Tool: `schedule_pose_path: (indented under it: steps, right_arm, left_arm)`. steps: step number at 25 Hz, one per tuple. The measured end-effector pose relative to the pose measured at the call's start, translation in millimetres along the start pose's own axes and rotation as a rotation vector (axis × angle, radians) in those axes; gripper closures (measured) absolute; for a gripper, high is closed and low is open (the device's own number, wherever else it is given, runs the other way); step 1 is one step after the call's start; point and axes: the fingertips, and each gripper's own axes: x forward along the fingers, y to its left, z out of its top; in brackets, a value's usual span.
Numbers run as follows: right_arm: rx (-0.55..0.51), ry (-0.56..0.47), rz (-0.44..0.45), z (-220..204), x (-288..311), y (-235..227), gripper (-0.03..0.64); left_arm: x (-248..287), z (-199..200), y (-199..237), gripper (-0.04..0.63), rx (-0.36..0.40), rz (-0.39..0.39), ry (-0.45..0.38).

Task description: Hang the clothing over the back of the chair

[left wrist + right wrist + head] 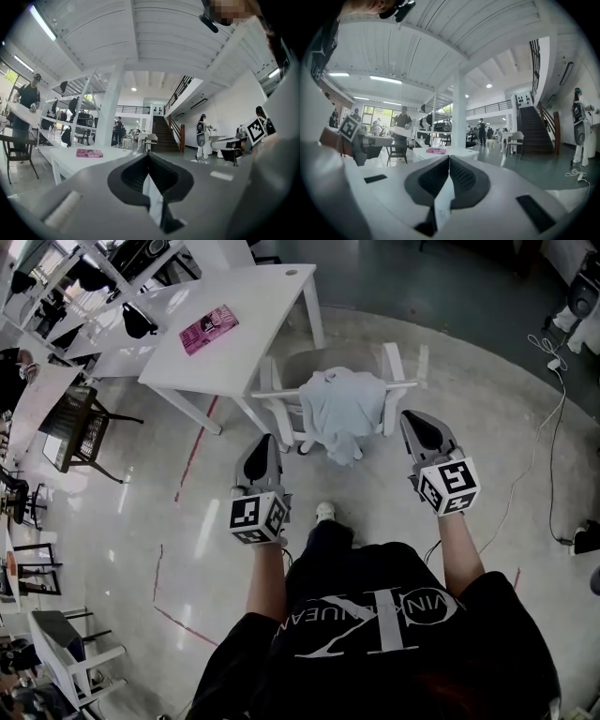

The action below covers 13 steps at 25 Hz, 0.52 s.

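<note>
A pale blue garment [342,409] lies draped over the back rail of a white chair [394,371], hanging down on the near side. The chair stands on the floor by a white table. My left gripper [265,439] is held out in front of the chair's left side, shut and empty, apart from the garment. My right gripper [410,416] is level with the chair's right arm, also shut with nothing in it. In the left gripper view the left gripper [149,155] has its jaws meeting at the tip, as does the right gripper [449,158] in its own view.
A white table [253,296] with a pink book [208,329] stands behind the chair. A dark chair [80,423] is at the left, and a cable [548,427] runs over the floor at the right. Several people stand farther off in the hall.
</note>
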Motion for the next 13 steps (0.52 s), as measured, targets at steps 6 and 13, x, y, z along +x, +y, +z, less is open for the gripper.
schedule_pose_path:
  steps: [6,13]
  right_arm:
    - [0.008,-0.003,0.003,-0.9,-2.9,3.4,0.601]
    - [0.021,-0.005,0.008,-6.4,-4.0,0.4,0.601]
  left_arm:
    - [-5.9,1.7,0.4,0.584,0.001,0.004,-0.002]
    - [-3.4,0.1,-4.7,0.584,0.009,-0.001,0.001]
